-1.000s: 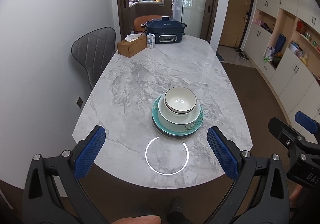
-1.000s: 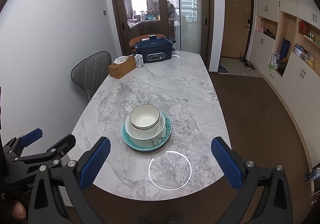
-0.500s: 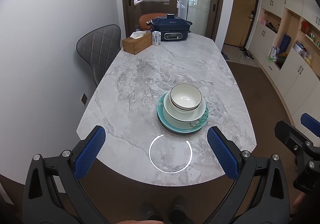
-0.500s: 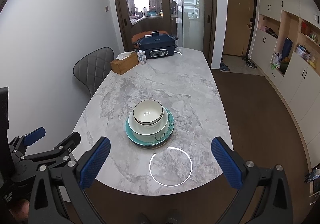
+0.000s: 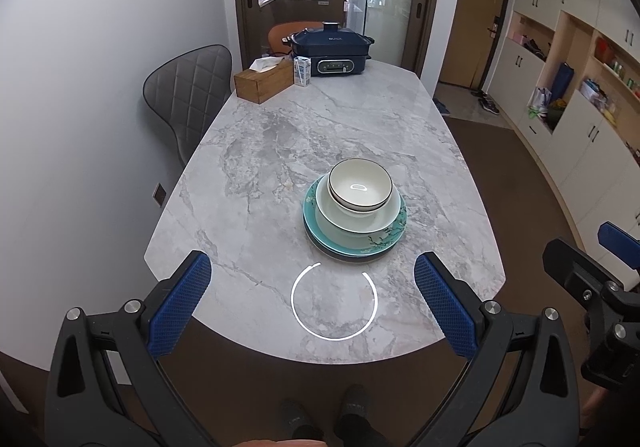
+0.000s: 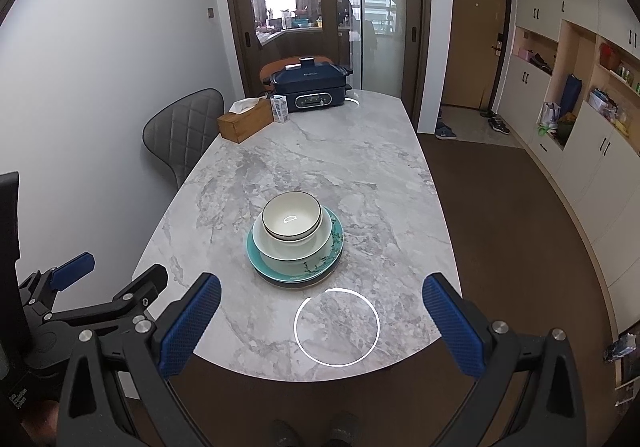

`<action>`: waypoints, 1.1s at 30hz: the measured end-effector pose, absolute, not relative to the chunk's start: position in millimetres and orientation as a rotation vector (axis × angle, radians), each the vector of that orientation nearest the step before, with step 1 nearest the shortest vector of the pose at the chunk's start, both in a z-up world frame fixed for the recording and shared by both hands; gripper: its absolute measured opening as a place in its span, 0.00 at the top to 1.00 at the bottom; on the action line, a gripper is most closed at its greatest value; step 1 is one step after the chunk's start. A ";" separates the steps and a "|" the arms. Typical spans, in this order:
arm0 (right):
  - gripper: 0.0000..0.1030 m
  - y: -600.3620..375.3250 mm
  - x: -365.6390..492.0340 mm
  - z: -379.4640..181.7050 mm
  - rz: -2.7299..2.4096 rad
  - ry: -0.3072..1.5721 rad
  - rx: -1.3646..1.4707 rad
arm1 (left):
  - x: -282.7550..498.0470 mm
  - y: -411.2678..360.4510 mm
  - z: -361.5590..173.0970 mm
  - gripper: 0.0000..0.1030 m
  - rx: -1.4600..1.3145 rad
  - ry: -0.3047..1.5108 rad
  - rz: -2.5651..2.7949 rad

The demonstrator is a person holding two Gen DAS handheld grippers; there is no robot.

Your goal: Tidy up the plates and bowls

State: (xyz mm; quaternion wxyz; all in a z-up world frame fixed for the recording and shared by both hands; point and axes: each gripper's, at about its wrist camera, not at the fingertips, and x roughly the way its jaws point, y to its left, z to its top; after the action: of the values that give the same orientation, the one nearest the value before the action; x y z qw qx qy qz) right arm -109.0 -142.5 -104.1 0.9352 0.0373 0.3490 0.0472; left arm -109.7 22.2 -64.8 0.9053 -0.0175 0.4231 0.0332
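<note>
A stack of dishes stands on the marble table near its front end. On top is a small white bowl with a dark rim, inside a larger white bowl, on a teal flowered plate over a dark plate. The same stack shows in the right wrist view, with the small bowl and the teal plate. My left gripper is open and empty, held back from the table's front edge. My right gripper is open and empty beside it.
At the far end of the table stand a dark blue electric cooker, a wooden tissue box and a small carton. A grey quilted chair stands at the left. Cabinets line the right wall.
Both grippers have drawn back and risen from the table, so the dish stack sits farther off. Both stay open. The dishes have not moved.
</note>
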 end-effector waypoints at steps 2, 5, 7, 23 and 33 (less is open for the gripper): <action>0.00 -143.3 -110.3 -104.0 0.094 0.713 0.076 | -110.2 20.6 -66.4 0.00 -0.034 0.876 0.066; 0.00 -144.4 -111.4 -104.1 0.091 0.714 0.076 | -110.9 19.2 -67.3 0.00 -0.034 0.880 0.057; 0.00 -145.0 -110.9 -104.2 0.090 0.714 0.074 | -110.2 18.3 -67.8 0.00 -0.033 0.882 0.054; 0.00 -148.0 -110.1 -104.6 0.091 0.715 0.075 | -106.8 12.5 -69.4 0.00 -0.031 0.883 0.033; 0.00 -148.7 -109.5 -104.3 0.092 0.716 0.075 | -101.3 13.5 -70.3 0.00 -0.037 0.890 0.022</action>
State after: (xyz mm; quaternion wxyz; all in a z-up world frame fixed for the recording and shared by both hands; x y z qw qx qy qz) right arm -109.5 -148.7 -104.3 0.9349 0.0366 0.3501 0.0452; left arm -101.3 13.5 -70.3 0.9023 -0.0178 0.4305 0.0105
